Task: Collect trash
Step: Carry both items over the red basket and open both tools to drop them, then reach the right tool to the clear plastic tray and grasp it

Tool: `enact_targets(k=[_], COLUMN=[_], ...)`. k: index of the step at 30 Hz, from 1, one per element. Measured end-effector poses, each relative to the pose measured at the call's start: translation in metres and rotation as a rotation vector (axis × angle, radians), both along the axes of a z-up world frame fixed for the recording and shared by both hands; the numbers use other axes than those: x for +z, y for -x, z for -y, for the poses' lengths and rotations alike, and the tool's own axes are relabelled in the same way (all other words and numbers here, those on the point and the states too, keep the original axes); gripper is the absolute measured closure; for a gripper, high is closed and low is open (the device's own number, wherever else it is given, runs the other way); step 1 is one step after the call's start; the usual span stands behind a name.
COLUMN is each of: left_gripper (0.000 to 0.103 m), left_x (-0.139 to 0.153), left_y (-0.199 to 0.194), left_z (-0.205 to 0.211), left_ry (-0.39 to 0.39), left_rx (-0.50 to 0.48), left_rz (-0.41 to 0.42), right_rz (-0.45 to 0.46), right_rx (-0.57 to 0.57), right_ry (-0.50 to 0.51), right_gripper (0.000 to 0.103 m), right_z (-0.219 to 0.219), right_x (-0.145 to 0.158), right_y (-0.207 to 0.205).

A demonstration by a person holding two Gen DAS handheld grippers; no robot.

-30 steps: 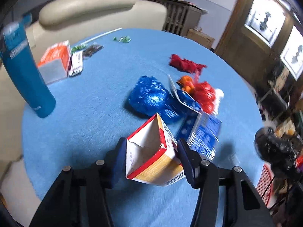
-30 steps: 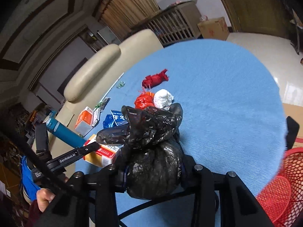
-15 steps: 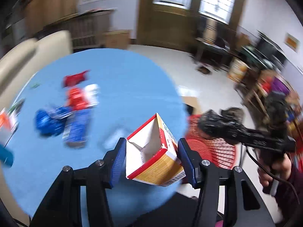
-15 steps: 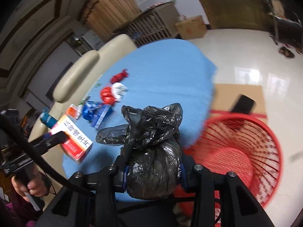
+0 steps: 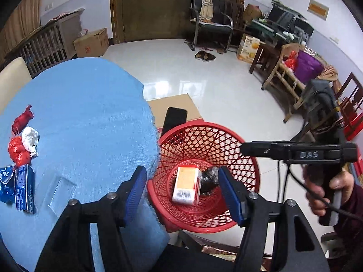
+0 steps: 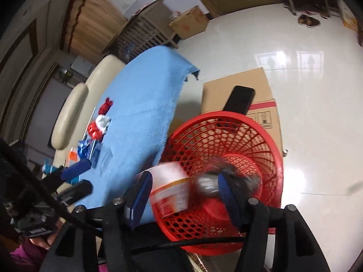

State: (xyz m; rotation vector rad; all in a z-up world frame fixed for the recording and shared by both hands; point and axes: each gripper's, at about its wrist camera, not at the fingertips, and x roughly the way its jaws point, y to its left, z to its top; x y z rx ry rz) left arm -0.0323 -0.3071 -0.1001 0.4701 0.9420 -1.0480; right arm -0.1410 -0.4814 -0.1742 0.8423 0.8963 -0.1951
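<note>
A: Carton (image 5: pixel 186 185) and black bag (image 5: pixel 208 180) lie in the red basket (image 5: pixel 247 158), beside the tabletop (image 5: pixel 90 124).
B: Left hand-held gripper (image 5: pixel 181 192) and right hand-held gripper (image 6: pixel 181 195): jaws just opened, both empty above basket.

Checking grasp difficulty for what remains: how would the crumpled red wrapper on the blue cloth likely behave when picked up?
The crumpled red wrapper looks like thin glossy film, so probably very light and floppy, squashing between the pads. Its shine suggests it may be slippery. It lies against the white crumpled paper, so a grab could well take or nudge both.
</note>
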Motion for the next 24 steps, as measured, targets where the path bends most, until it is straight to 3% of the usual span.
enact_targets(k=[4,7,13,17,24], left_gripper=[0.037,0.036,0.032,0.029,0.027], left_x=[-0.005,-0.003,0.018,0.03,0.025], left_y=[-0.007,-0.02,-0.052,-0.068,-0.09], left_z=[-0.02,-0.05,-0.129,-0.186,-0.279], left_ry=[-0.017,-0.023,-0.031,-0.033,-0.044], left_rx=[0.023,0.093,0.358,0.502,0.69], left_rz=[0.013,0.058,0.237,0.312,0.324], right_rz=[0.012,0.041,0.146,0.181,0.124], right_rx=[-0.008,-0.013,0.002,0.069,0.233], right_ry=[0.035,0.044,0.047,0.017,-0.043], right_gripper=[0.039,0.039,0.039,0.039,0.039], right_z=[0.002,-0.003,-0.032,-0.068,-0.144], right_x=[0.001,0.008,0.026,0.033,0.028], right_y=[0.001,-0.01,-0.046,-0.08,-0.141])
